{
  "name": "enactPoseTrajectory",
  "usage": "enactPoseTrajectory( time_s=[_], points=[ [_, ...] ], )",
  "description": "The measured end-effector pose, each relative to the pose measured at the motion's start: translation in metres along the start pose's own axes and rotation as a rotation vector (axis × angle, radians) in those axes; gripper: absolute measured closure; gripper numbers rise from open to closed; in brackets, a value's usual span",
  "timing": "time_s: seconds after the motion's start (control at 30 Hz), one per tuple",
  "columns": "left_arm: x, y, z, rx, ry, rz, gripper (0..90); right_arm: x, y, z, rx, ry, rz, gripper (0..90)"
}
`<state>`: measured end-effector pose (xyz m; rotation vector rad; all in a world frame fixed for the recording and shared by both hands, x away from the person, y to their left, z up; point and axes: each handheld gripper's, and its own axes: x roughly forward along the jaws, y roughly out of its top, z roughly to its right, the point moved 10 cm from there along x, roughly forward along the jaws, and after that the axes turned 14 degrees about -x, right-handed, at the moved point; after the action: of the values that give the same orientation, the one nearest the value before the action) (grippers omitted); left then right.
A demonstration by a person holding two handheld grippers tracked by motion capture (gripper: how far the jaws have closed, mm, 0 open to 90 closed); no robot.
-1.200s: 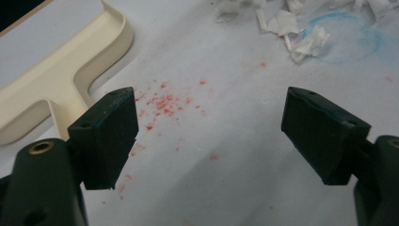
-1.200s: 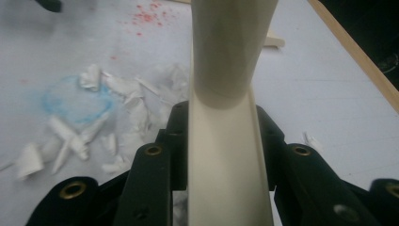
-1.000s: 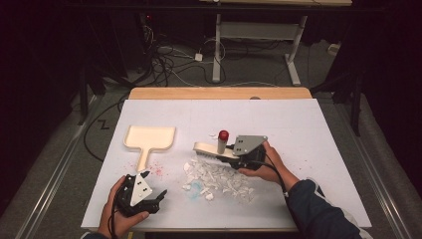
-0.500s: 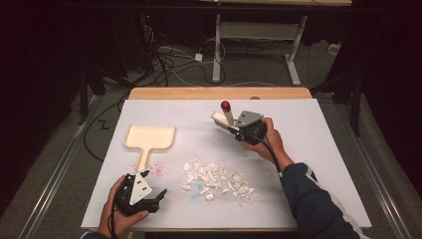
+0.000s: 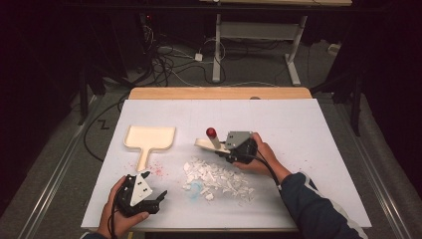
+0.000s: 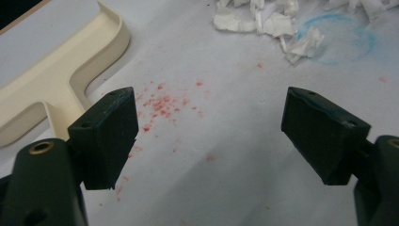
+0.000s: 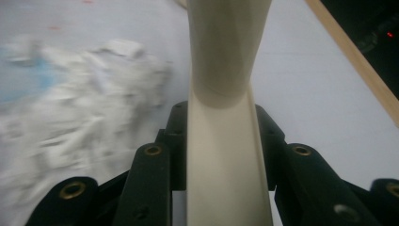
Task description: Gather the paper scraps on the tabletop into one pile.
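Note:
My right gripper (image 5: 222, 148) is shut on the channel-shaped handle of a cream tool (image 5: 205, 144) with a red knob (image 5: 211, 132), held just beyond a pile of white paper scraps (image 5: 216, 177). In the right gripper view the handle (image 7: 221, 155) runs up between the jaws, with the scraps (image 7: 84, 94) blurred at its left. My left gripper (image 5: 158, 199) rests at the table's front left, open and with nothing between its fingers (image 6: 110, 136). A cream dustpan (image 5: 149, 139) lies flat to the left of the scraps; its rim (image 6: 51, 80) shows in the left gripper view.
Red specks (image 6: 162, 106) and a faint blue smear (image 6: 339, 40) mark the white table sheet (image 5: 298, 129). A wooden edge (image 5: 219, 93) runs along the far side. Beyond it are dark floor, cables and desk legs (image 5: 216, 55).
The right gripper carried the tool away toward the table's far side, then came back down toward me to the far edge of the scraps. The left gripper stayed put.

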<state>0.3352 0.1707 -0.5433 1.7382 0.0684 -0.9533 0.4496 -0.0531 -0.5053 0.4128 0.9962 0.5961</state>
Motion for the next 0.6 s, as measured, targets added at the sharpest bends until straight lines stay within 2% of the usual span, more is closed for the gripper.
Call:
enactPoseTrajectory(
  time_s=[0.1,0.17,0.27,0.37,0.5,0.6],
  points=[
    [0.000,-0.001,0.002,-0.001,-0.003,-0.009,18.5,-0.014,0.010,-0.018,-0.032,0.044,0.031,68.1],
    [0.000,0.000,0.002,0.003,-0.001,-0.010,18.5,-0.023,0.013,-0.017,-0.041,0.023,0.031,68.1],
    [0.000,0.001,0.002,0.001,-0.003,-0.004,18.5,-0.036,0.011,0.000,-0.001,-0.029,0.041,68.1],
    [0.000,0.002,0.002,-0.001,-0.008,0.000,18.5,-0.044,0.000,0.026,0.054,-0.098,0.013,68.1],
    [0.001,0.002,0.003,0.002,-0.015,0.001,18.5,-0.045,-0.028,0.057,0.136,-0.199,-0.071,68.1],
    [0.002,0.003,0.003,0.001,-0.017,0.003,18.5,-0.041,-0.052,0.071,0.188,-0.266,-0.152,68.1]
  ],
)
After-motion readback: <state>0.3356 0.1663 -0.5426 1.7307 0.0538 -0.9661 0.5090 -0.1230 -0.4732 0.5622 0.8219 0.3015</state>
